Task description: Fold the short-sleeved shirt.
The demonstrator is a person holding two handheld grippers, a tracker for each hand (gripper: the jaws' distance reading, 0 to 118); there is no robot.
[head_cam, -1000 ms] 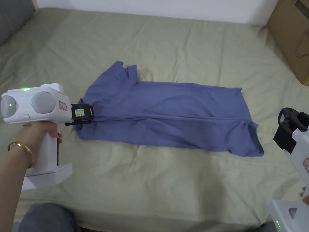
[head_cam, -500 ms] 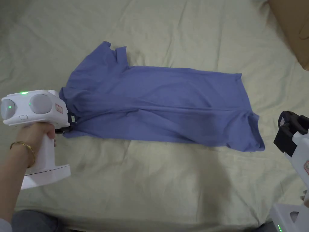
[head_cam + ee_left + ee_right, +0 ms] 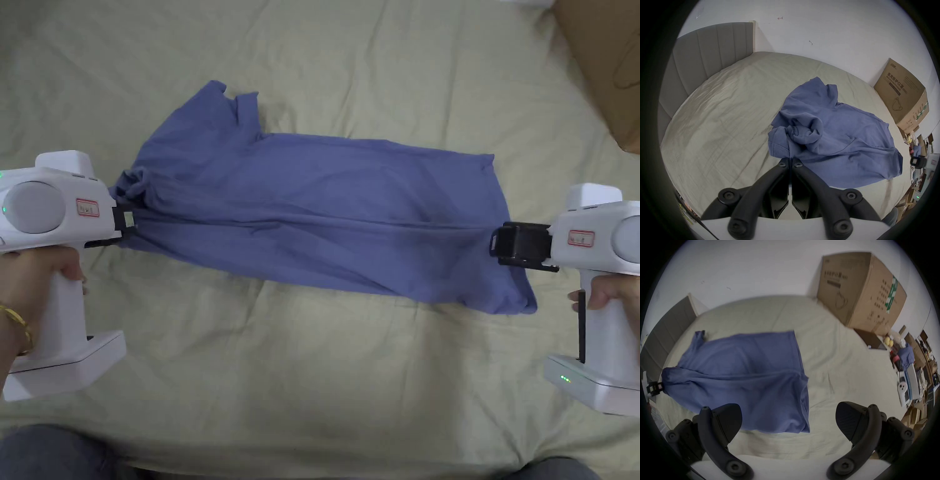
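1. A blue short-sleeved shirt (image 3: 319,215) lies stretched lengthwise across the middle of the head view, on a bed covered by a pale green sheet (image 3: 325,387).
2. The left tool (image 3: 128,219) sits at the left edge of the head view, held in a hand (image 3: 34,275) wearing a gold bracelet. Its jaws are pressed together on the bunched collar end of the shirt (image 3: 826,139), as the left gripper view shows at lower centre.
3. The right tool (image 3: 500,244) sits at the right edge of the head view, at the shirt's hem end. In the right gripper view its jaws stand wide apart and hold nothing, with the shirt (image 3: 743,378) lying ahead of the left jaw in the middle of the frame.
4. A brown cardboard box (image 3: 600,69) stands on the bed in the upper right corner of the head view.
5. A grey padded headboard (image 3: 705,56) rises at the upper left of the left gripper view.
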